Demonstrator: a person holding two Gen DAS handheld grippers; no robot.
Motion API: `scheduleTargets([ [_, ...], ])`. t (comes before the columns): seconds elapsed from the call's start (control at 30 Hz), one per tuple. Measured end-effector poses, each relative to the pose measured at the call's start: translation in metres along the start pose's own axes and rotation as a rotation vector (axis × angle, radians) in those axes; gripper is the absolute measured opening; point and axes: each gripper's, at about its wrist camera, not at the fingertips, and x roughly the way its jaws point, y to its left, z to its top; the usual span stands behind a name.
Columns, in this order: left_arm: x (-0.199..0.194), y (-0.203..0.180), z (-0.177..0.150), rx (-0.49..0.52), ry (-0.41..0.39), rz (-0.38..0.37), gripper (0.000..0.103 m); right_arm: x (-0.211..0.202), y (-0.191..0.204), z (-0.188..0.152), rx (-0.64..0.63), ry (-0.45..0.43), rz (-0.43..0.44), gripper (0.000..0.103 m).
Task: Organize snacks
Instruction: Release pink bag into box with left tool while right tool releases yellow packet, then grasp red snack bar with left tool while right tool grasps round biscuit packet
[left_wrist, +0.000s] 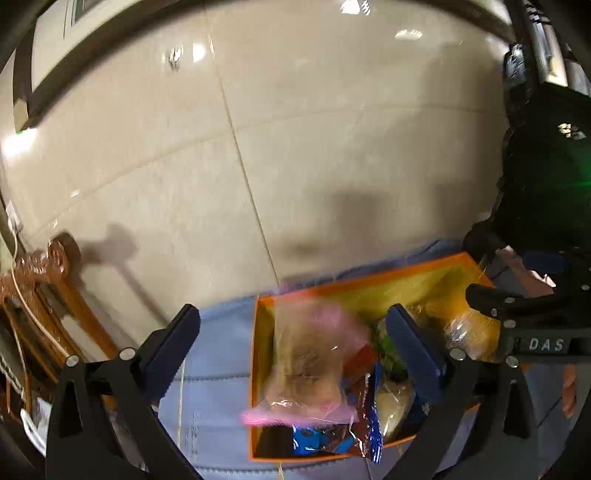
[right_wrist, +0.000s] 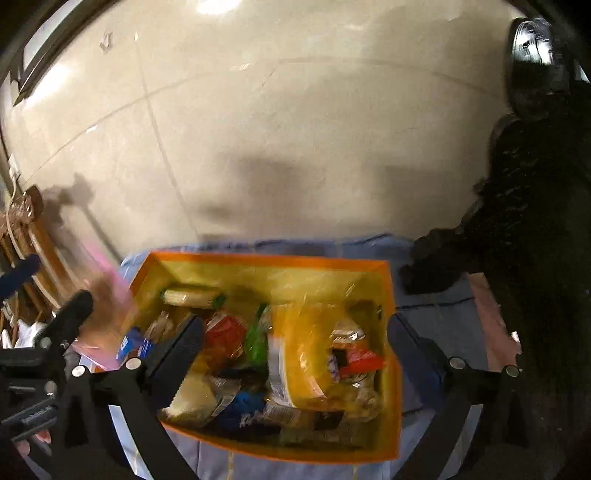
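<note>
An orange box (right_wrist: 391, 280) with a yellow inside sits on a blue cloth and holds several snack packs. In the left wrist view my left gripper (left_wrist: 295, 354) is open, and a clear bag with pink edges (left_wrist: 310, 362), blurred by motion, is between its fingers over the box's left end (left_wrist: 258, 332). The same bag shows blurred at the box's left edge in the right wrist view (right_wrist: 103, 314). My right gripper (right_wrist: 295, 354) is open and empty above the box, over red, green and clear-wrapped packs (right_wrist: 314, 354).
The blue cloth (right_wrist: 436, 317) covers the surface under the box. A wooden chair (left_wrist: 55, 295) stands at the left by the beige tiled wall. A person in dark clothing (right_wrist: 535, 240) is at the right. The right gripper body (left_wrist: 535, 325) shows in the left wrist view.
</note>
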Motion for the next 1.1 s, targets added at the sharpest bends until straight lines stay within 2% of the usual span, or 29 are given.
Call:
scheduleTargets([
  [0.13,-0.013,-0.002,-0.002,0.029,-0.015,0.008,0.099,-0.018,-0.008,0.0,0.003,-0.016,-0.039,0.099],
  [0.2,-0.022,-0.006,-0.007,0.041,-0.008,0.006,0.099,-0.029,-0.013,-0.004,0.017,-0.009,-0.024,0.099],
  [0.27,-0.041,-0.013,-0.02,0.05,0.004,-0.016,0.099,-0.046,-0.019,-0.015,0.012,-0.011,-0.027,0.099],
  [0.37,-0.074,-0.022,-0.048,0.077,0.019,-0.089,0.099,-0.069,-0.023,-0.042,-0.058,0.002,-0.031,0.099],
  [0.43,-0.096,-0.042,-0.082,0.123,0.049,-0.173,0.099,-0.077,-0.029,-0.069,-0.131,0.043,-0.049,0.099],
  [0.5,-0.109,-0.064,-0.114,0.192,0.071,-0.239,0.099,-0.077,-0.041,-0.099,-0.153,0.121,-0.104,0.099],
  [0.57,-0.119,-0.094,-0.154,0.335,0.084,-0.288,0.099,-0.076,-0.057,-0.142,-0.11,0.24,-0.16,0.099],
  [0.6,-0.122,-0.106,-0.168,0.396,0.088,-0.295,0.099,-0.078,-0.066,-0.164,-0.069,0.29,-0.155,0.099],
  [0.67,-0.121,-0.13,-0.204,0.543,0.094,-0.369,0.099,-0.087,-0.08,-0.206,0.025,0.337,-0.154,0.099],
  [0.7,-0.121,-0.133,-0.208,0.563,0.088,-0.386,0.099,-0.092,-0.083,-0.224,0.036,0.337,-0.129,0.099],
  [0.73,-0.121,-0.139,-0.221,0.628,0.058,-0.458,0.099,-0.095,-0.083,-0.235,0.02,0.33,-0.104,0.099],
  [0.8,-0.119,-0.145,-0.23,0.704,0.032,-0.527,0.099,-0.098,-0.074,-0.256,-0.098,0.328,-0.056,0.099],
  [0.87,-0.115,-0.153,-0.238,0.827,0.002,-0.637,0.099,-0.1,-0.057,-0.275,-0.288,0.361,0.038,0.099],
  [0.9,-0.114,-0.154,-0.237,0.847,0.001,-0.667,0.099,-0.098,-0.049,-0.283,-0.359,0.386,0.079,0.099],
  [0.93,-0.111,-0.156,-0.238,0.892,-0.002,-0.748,0.099,-0.095,-0.042,-0.294,-0.437,0.413,0.132,0.099],
  [1.0,-0.103,-0.161,-0.238,0.973,-0.023,-0.855,0.099,-0.085,-0.038,-0.304,-0.496,0.45,0.138,0.099],
  [1.07,-0.096,-0.165,-0.238,1.032,-0.028,-0.907,0.099,-0.069,-0.042,-0.307,-0.486,0.5,0.149,0.099],
  [1.1,-0.09,-0.17,-0.239,1.089,-0.032,-0.957,0.099,-0.063,-0.045,-0.307,-0.47,0.514,0.169,0.099],
])
